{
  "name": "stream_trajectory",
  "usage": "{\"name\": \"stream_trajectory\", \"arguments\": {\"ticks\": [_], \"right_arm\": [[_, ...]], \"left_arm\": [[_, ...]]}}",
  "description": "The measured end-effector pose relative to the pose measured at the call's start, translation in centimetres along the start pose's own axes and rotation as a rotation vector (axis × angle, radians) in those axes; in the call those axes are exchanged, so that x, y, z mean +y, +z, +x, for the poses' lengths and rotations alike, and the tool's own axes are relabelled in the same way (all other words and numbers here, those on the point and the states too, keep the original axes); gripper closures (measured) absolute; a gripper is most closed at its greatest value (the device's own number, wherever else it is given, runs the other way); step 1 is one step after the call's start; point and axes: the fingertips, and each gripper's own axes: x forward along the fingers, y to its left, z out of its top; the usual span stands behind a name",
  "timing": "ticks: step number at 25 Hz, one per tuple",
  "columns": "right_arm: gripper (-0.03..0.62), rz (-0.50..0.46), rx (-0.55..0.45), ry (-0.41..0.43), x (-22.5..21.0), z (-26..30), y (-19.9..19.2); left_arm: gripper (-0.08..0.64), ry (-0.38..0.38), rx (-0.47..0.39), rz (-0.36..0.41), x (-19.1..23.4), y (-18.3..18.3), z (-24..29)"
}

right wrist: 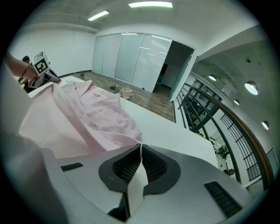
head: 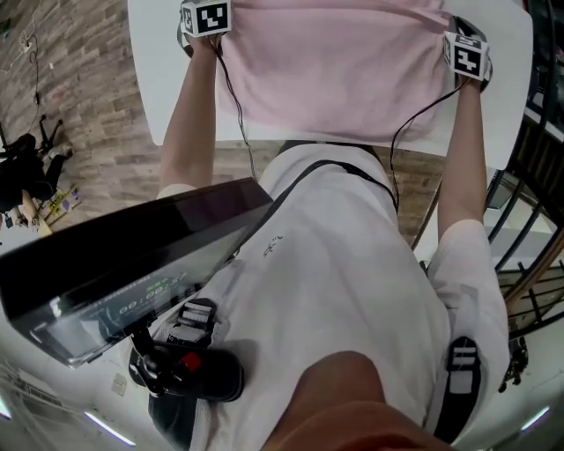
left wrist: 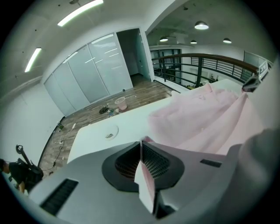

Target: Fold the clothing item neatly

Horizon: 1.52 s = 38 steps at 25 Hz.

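Observation:
A pale pink garment (head: 339, 66) lies spread over the white table (head: 154, 84), its near edge hanging over the table's front. My left gripper (left wrist: 141, 144) is shut on the pink garment (left wrist: 205, 122), with a fold of cloth pinched between its jaws. My right gripper (right wrist: 140, 146) is shut on the pink garment (right wrist: 83, 118) at the opposite corner. In the head view the left gripper (head: 204, 19) holds the cloth's left side and the right gripper (head: 465, 55) its right side, with the fabric stretched between them.
The table's front edge (head: 220, 141) runs just ahead of the person's body. Wooden floor (head: 79, 106) lies to the left, with cables and gear on it. A black railing (head: 529, 255) stands to the right. A dark device (head: 132, 264) hangs at the person's chest.

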Motion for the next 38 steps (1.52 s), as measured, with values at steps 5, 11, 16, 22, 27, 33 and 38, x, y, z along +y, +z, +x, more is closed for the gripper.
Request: {"name": "stream_trajectory", "arguments": {"ticks": [5, 11, 16, 22, 27, 33, 38], "right_arm": [[0.575, -0.01, 0.042, 0.024, 0.8, 1.9, -1.0], [0.465, 0.061, -0.037, -0.006, -0.1, 1.8, -0.5], [0.462, 0.098, -0.08, -0.049, -2.3, 0.8, 0.0], [0.463, 0.187, -0.239, -0.062, -3.1, -0.7, 3.3], [0.515, 0.153, -0.264, -0.029, -1.6, -1.6, 4.5], [0.589, 0.103, -0.216, 0.07, 2.5, -3.2, 1.4], [0.589, 0.031, -0.149, 0.156, 6.0, -2.5, -1.8]], "left_arm": [[0.514, 0.017, 0.059, 0.062, -0.4, -1.1, 0.8], [0.296, -0.023, -0.003, 0.047, 0.3, -0.4, 0.2], [0.295, 0.004, -0.024, 0.073, 2.0, 0.0, -0.4], [0.295, -0.046, -0.089, 0.076, 1.4, 1.5, -2.5], [0.319, -0.081, -0.156, 0.069, 1.2, 3.0, -4.5], [0.557, -0.223, -0.166, 0.116, -2.3, 2.8, -6.3], [0.557, -0.439, -0.077, 0.228, -9.2, -1.7, -6.1]]}}
